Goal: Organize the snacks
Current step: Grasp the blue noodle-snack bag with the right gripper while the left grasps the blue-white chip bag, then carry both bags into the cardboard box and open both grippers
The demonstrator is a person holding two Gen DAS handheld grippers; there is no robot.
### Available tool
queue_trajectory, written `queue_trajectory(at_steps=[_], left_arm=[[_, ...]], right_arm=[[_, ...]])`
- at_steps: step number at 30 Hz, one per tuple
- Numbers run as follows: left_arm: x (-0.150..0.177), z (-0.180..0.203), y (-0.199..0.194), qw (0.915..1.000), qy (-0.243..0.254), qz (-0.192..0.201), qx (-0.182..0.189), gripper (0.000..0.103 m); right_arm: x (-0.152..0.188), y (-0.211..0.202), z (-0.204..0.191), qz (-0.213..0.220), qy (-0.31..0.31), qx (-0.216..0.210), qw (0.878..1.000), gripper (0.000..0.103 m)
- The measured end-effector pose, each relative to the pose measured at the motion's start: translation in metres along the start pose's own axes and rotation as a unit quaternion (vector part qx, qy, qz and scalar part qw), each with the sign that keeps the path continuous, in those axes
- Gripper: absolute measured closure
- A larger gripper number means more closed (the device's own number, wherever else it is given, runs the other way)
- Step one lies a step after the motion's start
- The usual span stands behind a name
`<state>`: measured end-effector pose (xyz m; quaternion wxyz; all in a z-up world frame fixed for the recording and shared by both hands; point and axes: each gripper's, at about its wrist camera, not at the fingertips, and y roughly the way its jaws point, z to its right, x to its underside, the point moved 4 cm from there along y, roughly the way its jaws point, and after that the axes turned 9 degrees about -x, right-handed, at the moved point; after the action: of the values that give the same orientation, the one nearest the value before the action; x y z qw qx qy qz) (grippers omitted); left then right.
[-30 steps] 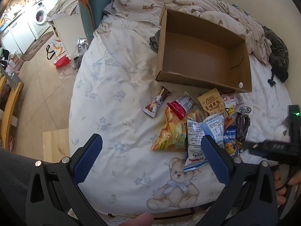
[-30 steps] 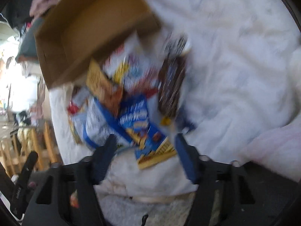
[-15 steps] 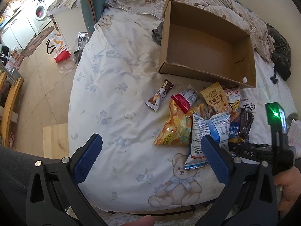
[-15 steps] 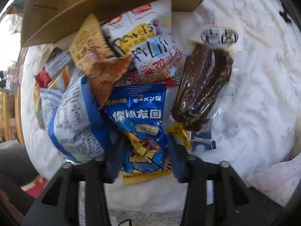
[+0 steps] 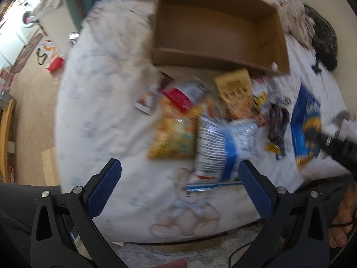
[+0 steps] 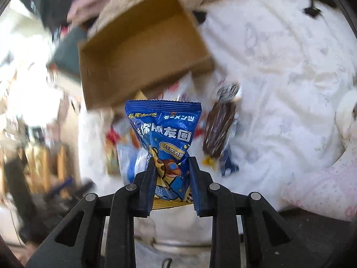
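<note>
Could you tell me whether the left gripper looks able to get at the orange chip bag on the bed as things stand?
Probably yes: the left gripper is open and empty, and the orange chip bag lies ahead with only the red packet overlapping its far end.

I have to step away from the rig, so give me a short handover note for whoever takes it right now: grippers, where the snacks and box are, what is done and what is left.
Right gripper: jaws closing on the blue snack packet, pinched low and lifted clear of the bed.
Left gripper: open, holding nothing, above the near end of the pile.
Cardboard box: on the bed beyond the pile, nothing visible inside.
Done: one packet picked up.
Left: drop it in the box, presumably, then the rest, among them the orange bag, blue and white bag, yellow packet, red packet and dark brown packet.
</note>
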<state>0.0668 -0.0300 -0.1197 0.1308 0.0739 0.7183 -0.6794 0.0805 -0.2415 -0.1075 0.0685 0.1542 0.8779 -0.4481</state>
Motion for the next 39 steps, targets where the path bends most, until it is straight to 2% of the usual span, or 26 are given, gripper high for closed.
queue_trajectory(at_steps=[4, 8, 10, 12, 15, 18, 21, 23, 28, 36, 39], left_arm=[[0.007, 0.035, 0.021, 0.9995, 0.022, -0.018, -0.016, 0.0], [0.01, 0.063, 0.046, 0.9984, 0.024, -0.042, -0.029, 0.0], [0.01, 0.074, 0.051, 0.9981, 0.027, -0.036, -0.042, 0.001], [0.011, 0.083, 0.057, 0.9974, 0.036, -0.036, -0.051, 0.01], [0.012, 0.089, 0.067, 0.9965, 0.035, -0.052, -0.055, 0.016], [0.013, 0.09, 0.069, 0.9967, 0.04, -0.047, -0.053, 0.033], [0.015, 0.084, 0.058, 0.9978, 0.037, -0.04, -0.037, 0.049], [0.018, 0.08, 0.047, 0.9985, 0.031, -0.041, -0.018, 0.05], [0.018, 0.067, 0.008, 0.9996, 0.025, -0.015, 0.004, 0.051], [0.006, 0.046, -0.034, 0.9991, 0.026, 0.033, 0.011, 0.051], [-0.014, 0.028, -0.05, 0.9985, 0.016, 0.052, 0.01, 0.051]], right_arm=[[-0.009, -0.007, 0.014, 0.026, 0.03, 0.003, 0.999, 0.074], [-0.012, -0.004, 0.017, 0.023, 0.036, 0.01, 0.999, 0.074], [-0.015, -0.013, 0.014, 0.021, 0.031, 0.012, 0.999, 0.074], [-0.016, -0.011, 0.015, 0.021, 0.027, 0.016, 0.999, 0.074], [-0.016, -0.011, 0.018, 0.02, 0.025, 0.018, 0.999, 0.074], [-0.016, -0.011, 0.019, 0.02, 0.025, 0.015, 0.999, 0.074], [-0.017, -0.011, 0.017, 0.021, 0.026, 0.009, 0.999, 0.074], [-0.018, -0.012, 0.015, 0.021, 0.023, 0.006, 0.999, 0.074], [-0.017, -0.011, 0.009, 0.02, 0.015, 0.002, 1.0, 0.074], [-0.014, -0.012, -0.005, 0.028, -0.002, -0.013, 1.0, 0.074], [-0.016, -0.013, -0.014, 0.036, -0.016, -0.022, 0.999, 0.074]])
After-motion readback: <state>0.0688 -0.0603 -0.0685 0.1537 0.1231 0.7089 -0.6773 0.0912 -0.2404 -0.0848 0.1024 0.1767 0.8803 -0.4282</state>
